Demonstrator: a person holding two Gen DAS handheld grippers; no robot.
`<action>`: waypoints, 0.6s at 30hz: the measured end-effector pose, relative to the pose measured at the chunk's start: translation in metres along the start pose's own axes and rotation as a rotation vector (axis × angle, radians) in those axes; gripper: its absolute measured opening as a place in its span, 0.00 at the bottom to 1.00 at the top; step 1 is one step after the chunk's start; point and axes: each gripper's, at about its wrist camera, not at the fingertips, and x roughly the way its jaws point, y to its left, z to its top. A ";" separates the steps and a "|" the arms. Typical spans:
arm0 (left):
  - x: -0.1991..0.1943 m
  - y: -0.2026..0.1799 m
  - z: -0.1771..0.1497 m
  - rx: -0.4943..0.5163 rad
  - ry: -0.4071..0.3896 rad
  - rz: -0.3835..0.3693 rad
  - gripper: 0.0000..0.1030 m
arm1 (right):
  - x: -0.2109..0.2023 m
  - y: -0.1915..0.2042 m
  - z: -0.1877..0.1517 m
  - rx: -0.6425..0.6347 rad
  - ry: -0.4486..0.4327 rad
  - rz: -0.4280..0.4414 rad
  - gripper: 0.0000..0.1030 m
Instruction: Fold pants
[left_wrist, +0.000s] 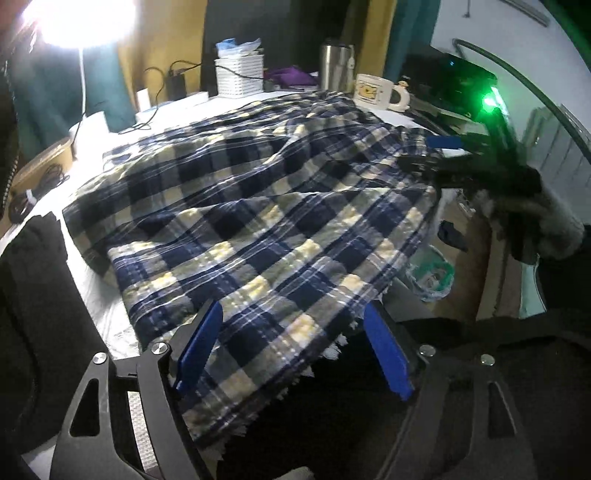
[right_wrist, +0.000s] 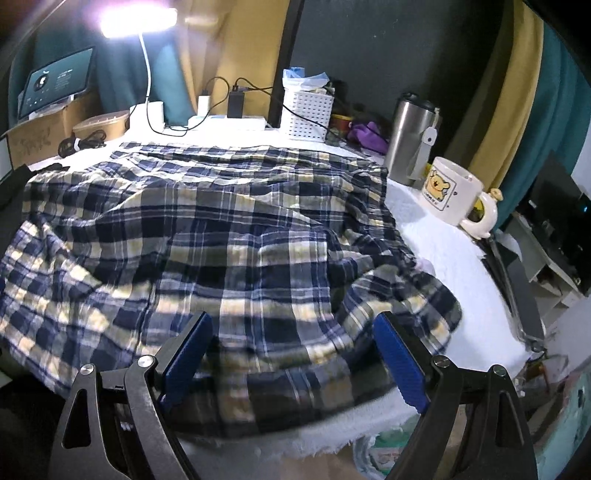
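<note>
Blue, white and yellow plaid pants (left_wrist: 258, 206) lie spread and rumpled over a small white-covered table (right_wrist: 443, 258); they also fill the right wrist view (right_wrist: 207, 236). My left gripper (left_wrist: 291, 343) is open, its blue pads on either side of the pants' near edge, which hangs over the table front. My right gripper (right_wrist: 291, 350) is open, its pads straddling the pants' near right part. The right gripper also shows in the left wrist view (left_wrist: 436, 151), at the pants' far right edge.
At the table's back stand a white basket (right_wrist: 306, 110), a steel tumbler (right_wrist: 410, 136), a bear mug (right_wrist: 450, 192), chargers with cables (right_wrist: 236, 103) and a bright lamp (right_wrist: 140, 14). A cardboard box (right_wrist: 40, 133) and a tablet sit back left. Clutter lies on the floor at right.
</note>
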 end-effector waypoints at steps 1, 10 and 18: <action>0.001 -0.001 0.000 0.008 0.002 0.003 0.81 | 0.003 -0.001 0.002 0.006 0.005 0.001 0.87; 0.018 -0.014 -0.011 0.132 0.079 0.130 0.81 | -0.016 -0.013 -0.008 0.025 -0.007 -0.037 0.87; 0.012 0.010 -0.009 0.021 0.044 0.121 0.66 | -0.028 -0.037 -0.040 0.068 0.021 -0.089 0.88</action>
